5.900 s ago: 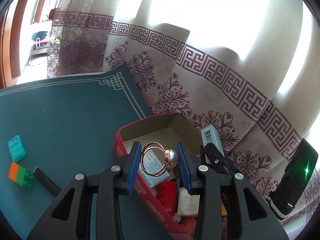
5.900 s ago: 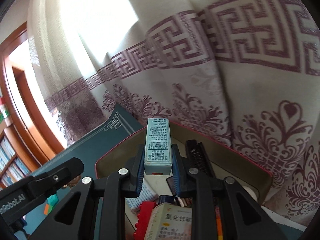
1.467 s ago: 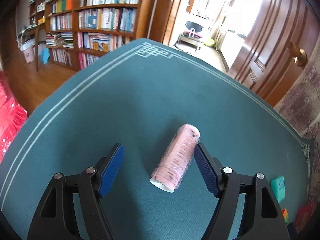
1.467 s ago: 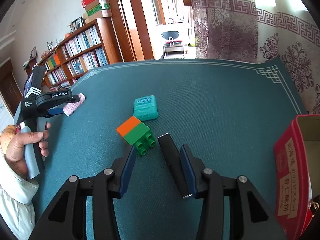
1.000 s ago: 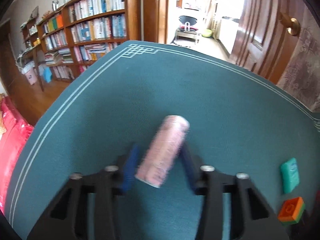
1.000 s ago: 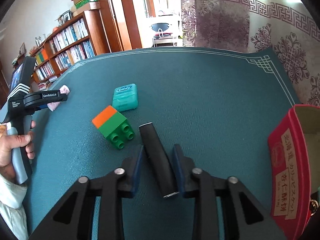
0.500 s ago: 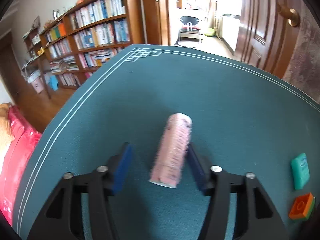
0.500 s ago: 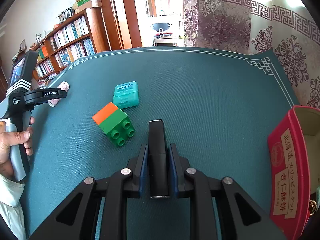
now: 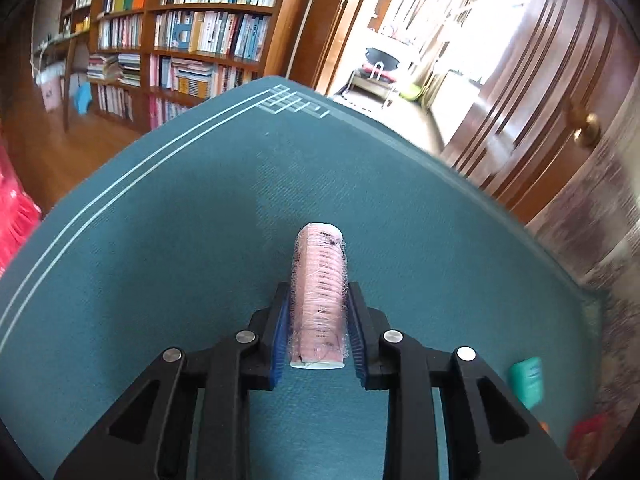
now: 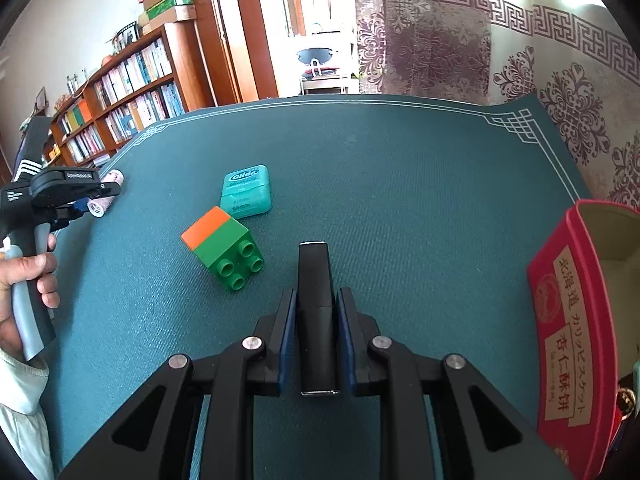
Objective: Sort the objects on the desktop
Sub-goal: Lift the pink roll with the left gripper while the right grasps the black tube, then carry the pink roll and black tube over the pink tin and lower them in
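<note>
A pink hair roller point(image 9: 323, 256) lies lengthwise between the blue pads of my left gripper point(image 9: 318, 295). The jaws are closing and both pads press its sides. In the right wrist view the same gripper point(image 10: 86, 200) and roller point(image 10: 105, 196) sit at the mat's left edge, with a hand on the handle. My right gripper point(image 10: 316, 298) is shut on a black stick point(image 10: 314, 268) that points away over the green mat point(image 10: 400, 180). A green and orange toy brick point(image 10: 222, 248) and a teal floss box point(image 10: 247, 191) lie to the left of it.
A red tin box point(image 10: 568, 320), open at the top, stands at the mat's right edge by the patterned curtain. The floss box point(image 9: 528, 378) also shows low right in the left wrist view. Bookshelves and a doorway lie beyond the table.
The left jaws have closed in on the pink roller, which now sits straight between the pads instead of slanted. The left gripper has rolled and shifted. The right gripper keeps its hold on the black stick.
</note>
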The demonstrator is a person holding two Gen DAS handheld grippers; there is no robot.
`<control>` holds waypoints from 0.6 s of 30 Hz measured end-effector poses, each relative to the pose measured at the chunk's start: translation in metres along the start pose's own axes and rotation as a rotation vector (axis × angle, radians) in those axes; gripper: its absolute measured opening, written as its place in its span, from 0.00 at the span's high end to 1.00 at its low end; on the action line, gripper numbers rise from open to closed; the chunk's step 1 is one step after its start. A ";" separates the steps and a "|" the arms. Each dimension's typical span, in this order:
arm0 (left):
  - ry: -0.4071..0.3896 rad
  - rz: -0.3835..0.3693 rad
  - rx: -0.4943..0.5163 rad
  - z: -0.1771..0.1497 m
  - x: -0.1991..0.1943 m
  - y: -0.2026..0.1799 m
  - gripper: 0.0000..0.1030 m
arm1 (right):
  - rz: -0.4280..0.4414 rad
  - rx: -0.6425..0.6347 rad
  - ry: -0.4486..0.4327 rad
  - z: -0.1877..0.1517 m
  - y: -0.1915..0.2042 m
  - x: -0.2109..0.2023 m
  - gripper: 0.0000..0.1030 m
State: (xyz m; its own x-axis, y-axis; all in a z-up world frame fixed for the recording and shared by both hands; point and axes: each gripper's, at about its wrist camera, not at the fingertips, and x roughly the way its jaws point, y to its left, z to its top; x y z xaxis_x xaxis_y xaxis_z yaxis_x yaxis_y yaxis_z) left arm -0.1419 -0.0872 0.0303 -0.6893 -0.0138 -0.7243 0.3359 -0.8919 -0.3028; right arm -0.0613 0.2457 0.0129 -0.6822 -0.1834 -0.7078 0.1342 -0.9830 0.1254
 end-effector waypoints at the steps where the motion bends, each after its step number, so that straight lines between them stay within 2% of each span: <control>1: -0.010 -0.018 0.001 0.000 -0.004 -0.002 0.72 | 0.002 0.003 -0.004 0.000 0.000 -0.001 0.78; 9: -0.038 -0.136 0.059 -0.005 -0.028 -0.041 0.72 | 0.011 0.043 -0.077 0.001 -0.005 -0.020 0.78; 18: -0.077 -0.239 0.264 -0.039 -0.059 -0.126 0.72 | -0.022 0.140 -0.210 -0.002 -0.023 -0.059 0.78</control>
State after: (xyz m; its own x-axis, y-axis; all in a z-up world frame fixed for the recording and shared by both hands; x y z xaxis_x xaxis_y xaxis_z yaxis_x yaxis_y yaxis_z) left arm -0.1181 0.0436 0.0870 -0.7778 0.1846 -0.6008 -0.0110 -0.9597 -0.2807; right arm -0.0227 0.2793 0.0510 -0.8203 -0.1459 -0.5530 0.0272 -0.9758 0.2172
